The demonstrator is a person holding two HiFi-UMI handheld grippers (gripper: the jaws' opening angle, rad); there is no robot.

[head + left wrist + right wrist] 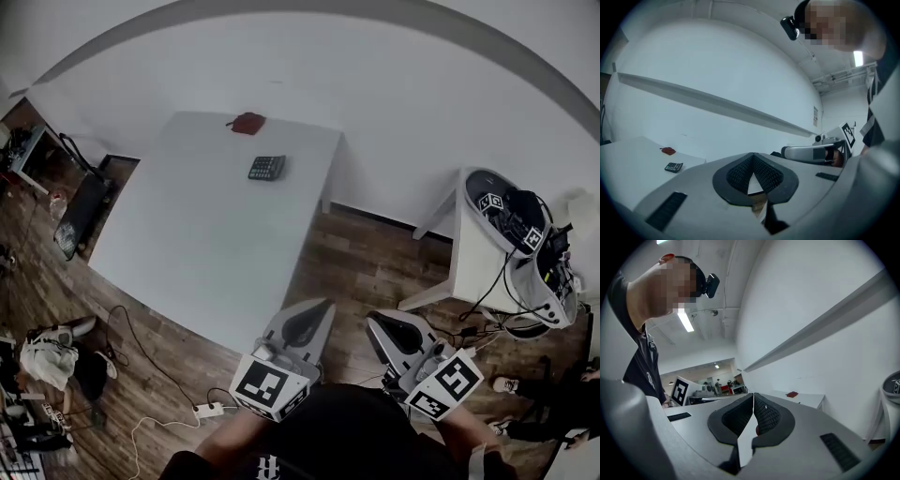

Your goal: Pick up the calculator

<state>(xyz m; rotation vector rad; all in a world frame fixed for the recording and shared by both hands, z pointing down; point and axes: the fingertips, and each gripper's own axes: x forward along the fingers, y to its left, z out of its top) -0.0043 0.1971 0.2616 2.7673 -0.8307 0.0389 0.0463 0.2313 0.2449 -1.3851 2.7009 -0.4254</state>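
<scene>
Calculator sits near the far edge of the tabletop, beside a red thing. The left gripper and right gripper are closed tight, holding nothing, far from it. Best to reach over and open one wide first.

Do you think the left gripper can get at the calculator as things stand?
Probably not yet: the left gripper is shut and short of the table; the calculator lies far across, unobstructed.

No text can be read. My left marker cube and right marker cube carry only black-and-white square patterns. The keys of the calculator on the table and a small wall notice are too small to read.
</scene>
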